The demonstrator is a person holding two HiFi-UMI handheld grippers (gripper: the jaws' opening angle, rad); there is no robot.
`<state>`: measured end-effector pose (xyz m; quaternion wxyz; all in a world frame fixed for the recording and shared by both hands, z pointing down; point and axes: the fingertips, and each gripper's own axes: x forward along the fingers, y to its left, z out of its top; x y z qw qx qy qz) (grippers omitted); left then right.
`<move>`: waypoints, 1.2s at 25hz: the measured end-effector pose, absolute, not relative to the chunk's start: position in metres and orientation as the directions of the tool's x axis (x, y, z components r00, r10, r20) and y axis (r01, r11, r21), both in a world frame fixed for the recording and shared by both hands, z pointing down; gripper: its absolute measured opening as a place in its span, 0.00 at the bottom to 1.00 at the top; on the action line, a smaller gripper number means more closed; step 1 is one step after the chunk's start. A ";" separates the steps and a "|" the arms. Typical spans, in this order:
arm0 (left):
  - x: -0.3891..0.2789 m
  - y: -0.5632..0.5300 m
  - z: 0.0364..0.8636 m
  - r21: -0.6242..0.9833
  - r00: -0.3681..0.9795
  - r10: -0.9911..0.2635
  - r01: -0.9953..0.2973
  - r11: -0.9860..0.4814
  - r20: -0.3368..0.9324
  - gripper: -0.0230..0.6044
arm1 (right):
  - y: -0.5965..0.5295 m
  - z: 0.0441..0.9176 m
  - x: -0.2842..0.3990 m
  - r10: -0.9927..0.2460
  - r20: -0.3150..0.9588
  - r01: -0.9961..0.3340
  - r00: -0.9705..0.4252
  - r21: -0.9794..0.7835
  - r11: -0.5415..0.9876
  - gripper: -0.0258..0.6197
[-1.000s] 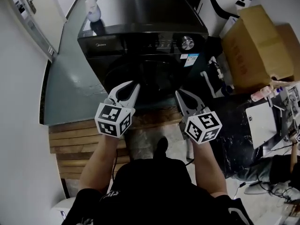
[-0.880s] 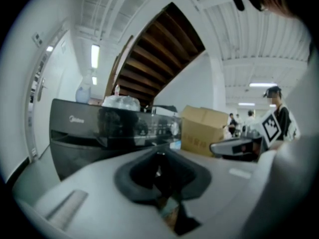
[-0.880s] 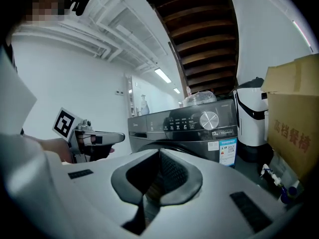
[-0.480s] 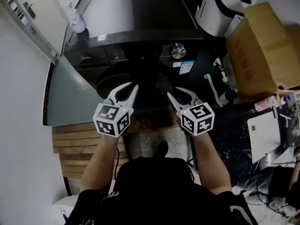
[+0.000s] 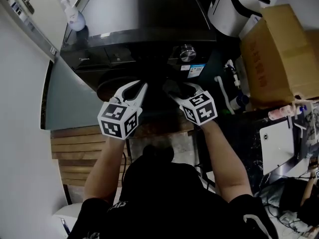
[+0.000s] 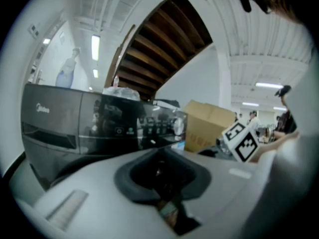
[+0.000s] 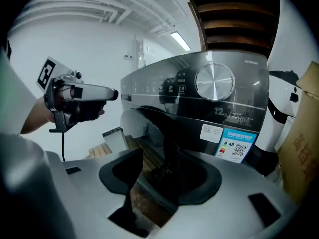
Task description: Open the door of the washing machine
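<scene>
Right gripper (image 5: 180, 89) is parked right at the door (image 5: 154, 102) of the washing machine (image 5: 139, 14), low on the front under the control panel. Its jaws have just been opening and now gape wide, with the door's dark edge standing between them but not pinched. My guess is it's lining up to grab that rim and pull. Left gripper (image 5: 135, 91) hangs just beside it toward the door's left, jaws pinched together on nothing, probably staying clear of the swing. Can't tell whether the door is shut or barely cracked.

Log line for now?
phase: pre-grasp | right gripper: jaws just opening, door rim between them, ungripped | left gripper: empty
</scene>
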<state>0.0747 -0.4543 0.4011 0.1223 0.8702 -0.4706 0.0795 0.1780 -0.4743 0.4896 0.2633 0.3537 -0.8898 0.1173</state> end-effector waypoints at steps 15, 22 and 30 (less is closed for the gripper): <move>0.064 -0.474 0.425 0.134 0.571 -0.773 -0.819 -0.558 0.275 0.11 | -0.521 0.539 0.178 -0.517 0.734 -0.671 -0.441 0.113 0.733 0.39; 0.059 -0.476 0.432 0.148 0.575 -0.766 -0.817 -0.557 0.289 0.11 | -0.523 0.553 0.175 -0.501 0.784 -0.591 -0.367 0.219 0.776 0.38; 0.051 -0.472 0.435 0.164 0.565 -0.768 -0.824 -0.542 0.302 0.11 | -0.528 0.560 0.175 -0.451 0.832 -0.497 -0.324 0.256 0.829 0.34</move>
